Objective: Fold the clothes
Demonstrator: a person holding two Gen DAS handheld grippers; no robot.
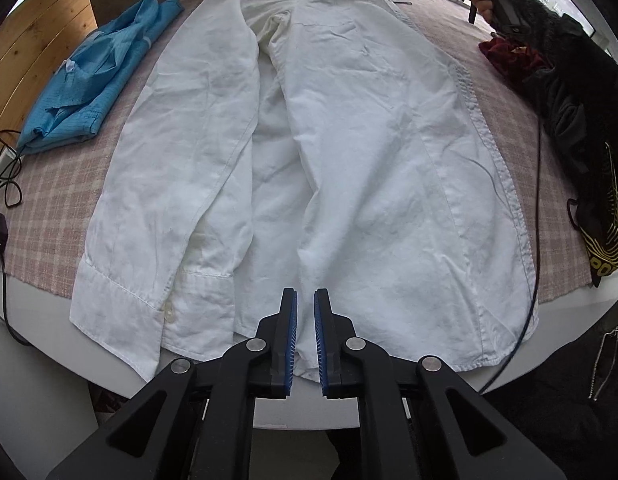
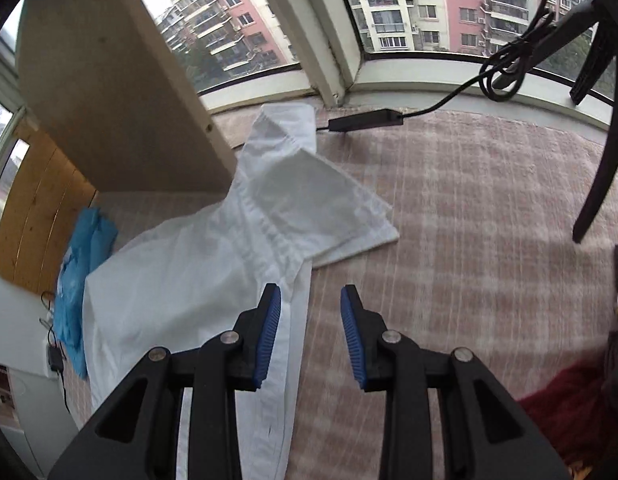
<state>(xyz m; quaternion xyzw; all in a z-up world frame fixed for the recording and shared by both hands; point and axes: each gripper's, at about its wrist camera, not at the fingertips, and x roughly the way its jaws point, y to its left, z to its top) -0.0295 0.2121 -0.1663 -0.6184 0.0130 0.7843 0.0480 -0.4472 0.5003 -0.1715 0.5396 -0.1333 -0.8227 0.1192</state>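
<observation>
- We can only half read some yellow letters on the black garment [image 1: 601,216] at the right edge of the table; they are too cut off to spell out.
- The white shirt [image 1: 309,160] lies spread flat on the pink checked cloth [image 1: 57,200]. One sleeve is folded in along its left side, with the cuff near the front edge of the table [image 1: 37,320].
- Our left gripper [image 1: 305,332] hangs over the shirt's bottom hem. Its blue pads [image 1: 290,336] are almost together, with a thin gap, and nothing is pinched between them.
- Our right gripper [image 2: 311,336] is up by the collar end, over the shirt's button edge. Its fingers stand apart and hold nothing (this view is a bit blurry).
- There is lots of bare checked cloth to the right of the shirt in the right wrist view.
- A blue garment [image 1: 97,80] lies bunched on the left, just beside the shirt.
- A dark red garment [image 1: 509,56] sits at the right edge.
- A cardboard box [image 2: 109,92] stands by the window [image 2: 389,8]; we cannot see inside it.
- A black cable [image 1: 537,240] runs along the shirt's right side.
</observation>
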